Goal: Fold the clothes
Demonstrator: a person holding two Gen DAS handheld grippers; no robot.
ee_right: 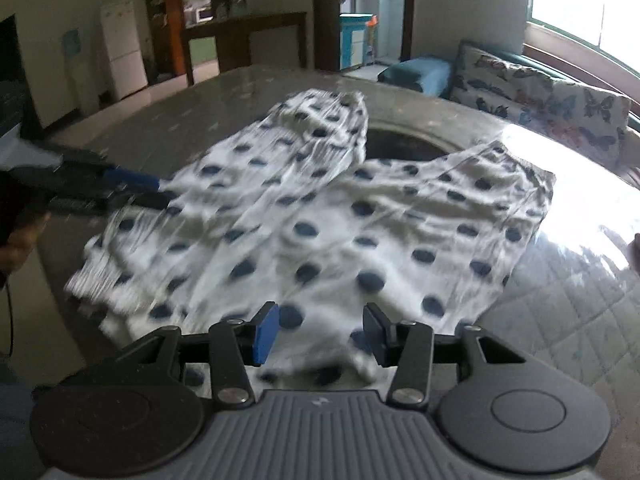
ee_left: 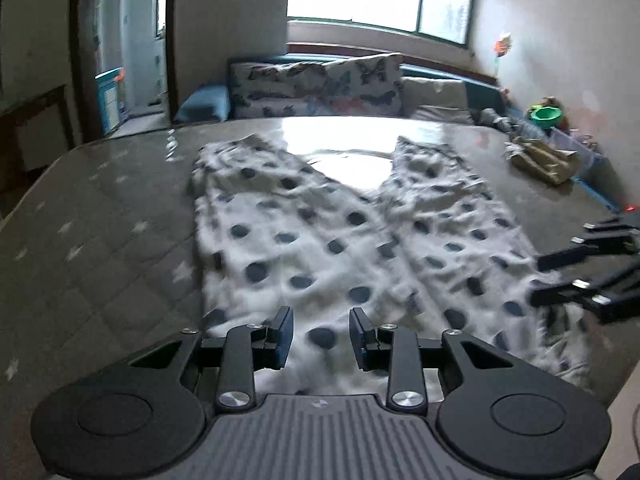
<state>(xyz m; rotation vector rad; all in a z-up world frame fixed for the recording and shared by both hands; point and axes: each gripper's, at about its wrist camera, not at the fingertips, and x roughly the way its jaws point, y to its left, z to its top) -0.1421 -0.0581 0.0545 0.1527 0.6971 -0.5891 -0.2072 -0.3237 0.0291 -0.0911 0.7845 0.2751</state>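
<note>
In the left wrist view, the left gripper [ee_left: 321,338] is at 6 o'clock with its jaws spread apart, and nothing is between them; below it lies the waist end of the white trousers with dark blue dots [ee_left: 320,232]. This garment is spread flat on the grey quilted mattress with pale stars [ee_left: 100,232], and its two legs run away toward 12 o'clock with a gap between them. At 3 o'clock the right gripper [ee_left: 538,280] comes in over the edge of the cloth, also released, its two fingers apart. Only this view shows the crumpled olive cloth [ee_left: 544,158] at 2 o'clock and the green plastic bowl [ee_left: 546,116] behind it. The right wrist view shows the right gripper [ee_right: 320,334] spread open over the trousers [ee_right: 320,220], and the left gripper [ee_right: 156,192] at 9 o'clock at the garment's edge. Only here a white refrigerator [ee_right: 122,50] stands far at 10 o'clock. The butterfly-print cushion [ee_left: 320,84] is far in both views.
</note>
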